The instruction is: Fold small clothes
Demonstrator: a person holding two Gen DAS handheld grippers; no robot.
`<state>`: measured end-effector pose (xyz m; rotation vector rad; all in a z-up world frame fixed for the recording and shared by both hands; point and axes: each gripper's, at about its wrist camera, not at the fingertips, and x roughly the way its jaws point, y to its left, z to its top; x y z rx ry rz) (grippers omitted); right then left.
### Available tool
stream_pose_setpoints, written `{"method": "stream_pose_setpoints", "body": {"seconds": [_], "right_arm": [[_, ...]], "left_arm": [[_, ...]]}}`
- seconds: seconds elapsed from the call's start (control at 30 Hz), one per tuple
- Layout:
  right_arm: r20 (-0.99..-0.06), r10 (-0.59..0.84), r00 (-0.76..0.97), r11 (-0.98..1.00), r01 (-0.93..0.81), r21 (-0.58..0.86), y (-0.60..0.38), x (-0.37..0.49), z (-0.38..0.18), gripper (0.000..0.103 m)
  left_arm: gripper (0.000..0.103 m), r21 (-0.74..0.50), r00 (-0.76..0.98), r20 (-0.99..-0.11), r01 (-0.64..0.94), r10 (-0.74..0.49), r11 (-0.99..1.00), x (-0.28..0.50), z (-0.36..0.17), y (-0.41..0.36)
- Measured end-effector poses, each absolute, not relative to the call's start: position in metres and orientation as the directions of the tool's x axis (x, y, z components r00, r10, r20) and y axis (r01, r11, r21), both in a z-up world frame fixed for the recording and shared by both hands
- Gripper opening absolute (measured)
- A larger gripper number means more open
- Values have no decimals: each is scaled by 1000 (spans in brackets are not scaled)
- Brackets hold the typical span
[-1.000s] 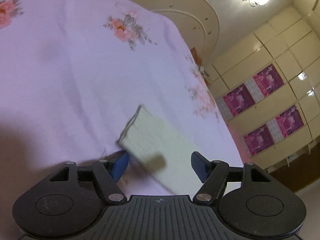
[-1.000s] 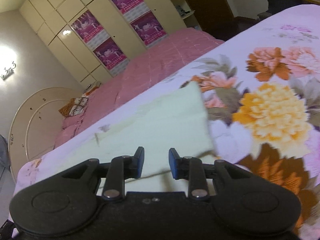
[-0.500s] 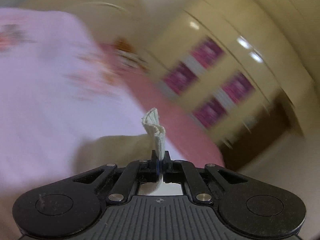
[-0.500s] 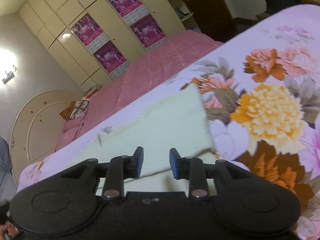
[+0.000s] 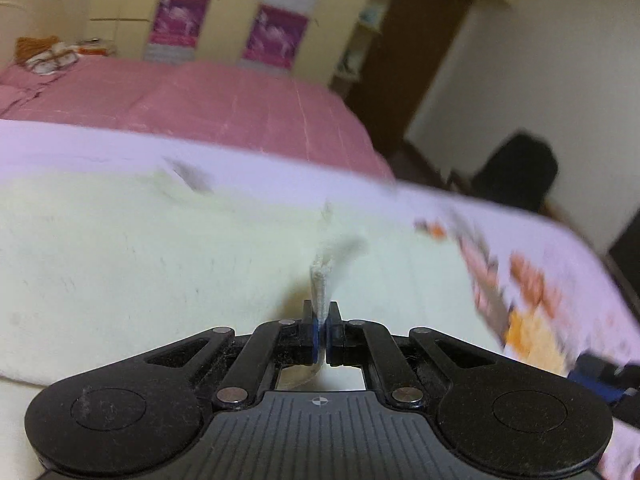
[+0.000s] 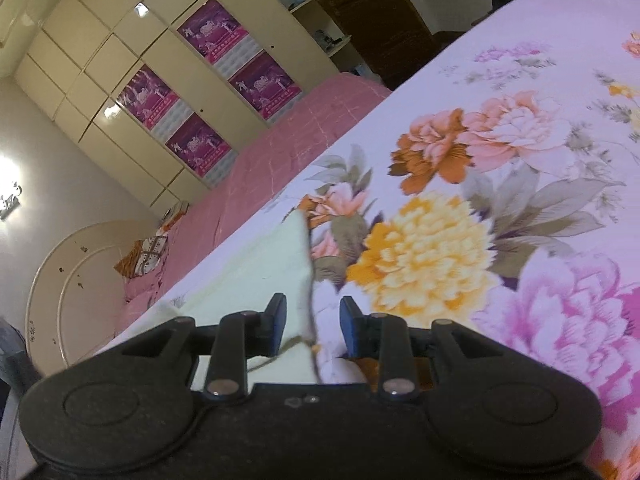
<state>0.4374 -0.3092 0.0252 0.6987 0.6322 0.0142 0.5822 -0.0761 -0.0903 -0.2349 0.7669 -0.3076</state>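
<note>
A pale green cloth (image 5: 160, 264) lies on the floral bed sheet (image 6: 520, 128). My left gripper (image 5: 322, 334) is shut on a pinched edge of the cloth, which sticks up between its blue pads. In the right wrist view the cloth (image 6: 276, 264) shows as a flat strip whose right edge runs between the fingers. My right gripper (image 6: 312, 324) is open just above that edge, with the cloth under its left finger and the flowered sheet under its right finger.
A pink quilt (image 5: 208, 100) covers the far side of the bed. Cream wardrobes with purple posters (image 6: 208, 80) stand behind it. A round headboard (image 6: 76, 280) is at the left. A dark chair (image 5: 516, 172) stands beyond the bed's corner.
My left gripper closed on the cloth's edge and swung round with it, now facing across the cloth. My right gripper opened wider and shifted toward the cloth's right edge.
</note>
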Motion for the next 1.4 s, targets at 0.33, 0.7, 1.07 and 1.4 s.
{"method": "stream_pose_setpoints", "body": {"seconds": [0.33,0.7,1.07,1.4], "right_arm": [[-486,421,766,653,116,748,-290,470,5,63],[-571,499,653,723,50,689,-203,546,-9,32],[-550,322,770,881,-32,472,-192,528,51,5],[-585,262,768,875,66,479,-228,503,33,5]], "left_arm": [[79,-196,802,-540,176,-256,965,514,-64,-34],[79,-85,761,-646,-144,56,986,450,-97,122],[65,-68,786,-618,-78,19,995,487,-102,117],[62,-71,785,-619,-67,9,995,488,-102,114]]}}
